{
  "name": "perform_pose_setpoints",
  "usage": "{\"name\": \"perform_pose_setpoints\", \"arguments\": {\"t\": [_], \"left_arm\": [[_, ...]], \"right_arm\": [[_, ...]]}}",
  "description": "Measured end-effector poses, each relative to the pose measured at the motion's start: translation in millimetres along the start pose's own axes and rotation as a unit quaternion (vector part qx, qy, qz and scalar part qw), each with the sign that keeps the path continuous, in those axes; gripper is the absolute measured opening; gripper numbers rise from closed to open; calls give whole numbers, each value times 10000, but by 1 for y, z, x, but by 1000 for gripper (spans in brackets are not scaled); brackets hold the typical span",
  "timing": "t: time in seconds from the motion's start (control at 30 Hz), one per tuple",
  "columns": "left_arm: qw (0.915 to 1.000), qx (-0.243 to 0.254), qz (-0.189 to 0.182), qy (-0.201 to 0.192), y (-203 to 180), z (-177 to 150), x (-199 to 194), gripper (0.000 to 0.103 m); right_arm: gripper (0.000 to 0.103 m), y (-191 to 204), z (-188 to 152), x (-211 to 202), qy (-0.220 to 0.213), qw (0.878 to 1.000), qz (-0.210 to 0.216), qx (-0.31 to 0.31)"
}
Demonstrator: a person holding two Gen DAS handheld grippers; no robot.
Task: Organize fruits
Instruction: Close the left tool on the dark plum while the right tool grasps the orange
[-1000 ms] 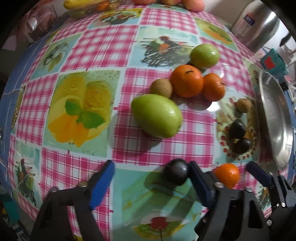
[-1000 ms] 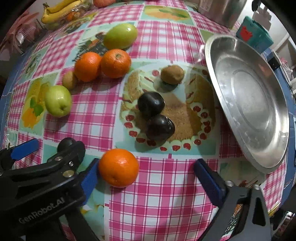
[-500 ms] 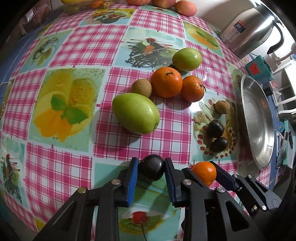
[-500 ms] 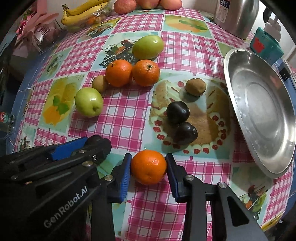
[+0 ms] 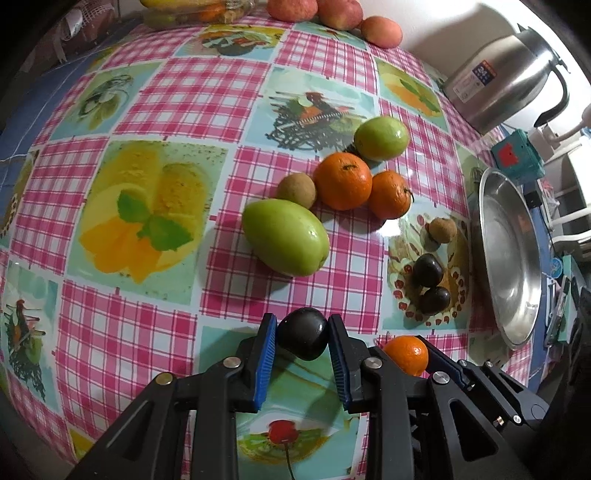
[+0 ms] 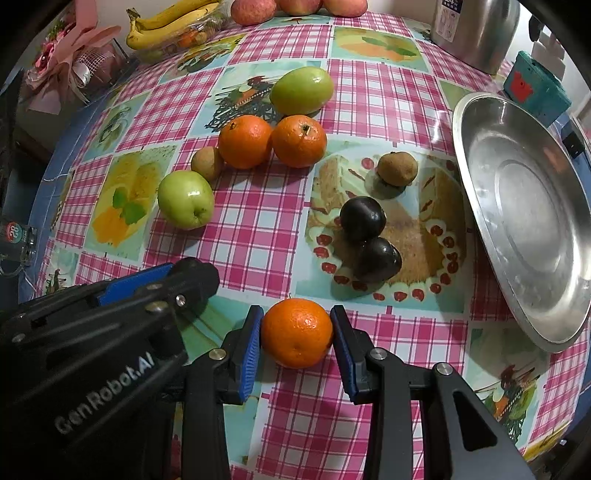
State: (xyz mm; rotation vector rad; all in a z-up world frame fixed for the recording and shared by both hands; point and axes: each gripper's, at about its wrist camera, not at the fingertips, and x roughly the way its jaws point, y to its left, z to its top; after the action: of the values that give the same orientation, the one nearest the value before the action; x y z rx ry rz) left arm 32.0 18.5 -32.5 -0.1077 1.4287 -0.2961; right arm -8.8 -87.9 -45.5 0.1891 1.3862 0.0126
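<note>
My left gripper (image 5: 303, 338) is shut on a dark plum (image 5: 303, 338), held near the table's front. My right gripper (image 6: 297, 334) is shut on an orange (image 6: 297, 333), which also shows in the left wrist view (image 5: 406, 353). On the checked cloth lie a green apple (image 6: 186, 199), two oranges (image 6: 245, 141) (image 6: 299, 141), a green mango (image 6: 301, 90), two kiwis (image 6: 207, 162) (image 6: 398, 168) and two dark plums (image 6: 362, 218) (image 6: 378, 259). A steel plate (image 6: 480, 122) lies empty at the right.
A steel kettle (image 6: 476, 29) stands at the back right beside a teal box (image 6: 535, 86). Bananas (image 6: 170, 22) and red apples (image 6: 255, 9) sit along the back edge. A pink bouquet (image 6: 70, 66) lies at the far left.
Both grippers closed from open: the left onto the dark plum, the right onto the orange. Both have since pulled back and risen slightly with their fruit.
</note>
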Motion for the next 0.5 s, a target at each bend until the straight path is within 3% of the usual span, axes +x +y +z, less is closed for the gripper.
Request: {"name": "perform_pose_setpoints", "arguments": {"t": [0.5], "left_arm": [[9977, -298, -78, -596, 21, 6, -41, 30]], "right_arm": [[38, -34, 0, -39, -526, 9972, -14, 529]]}}
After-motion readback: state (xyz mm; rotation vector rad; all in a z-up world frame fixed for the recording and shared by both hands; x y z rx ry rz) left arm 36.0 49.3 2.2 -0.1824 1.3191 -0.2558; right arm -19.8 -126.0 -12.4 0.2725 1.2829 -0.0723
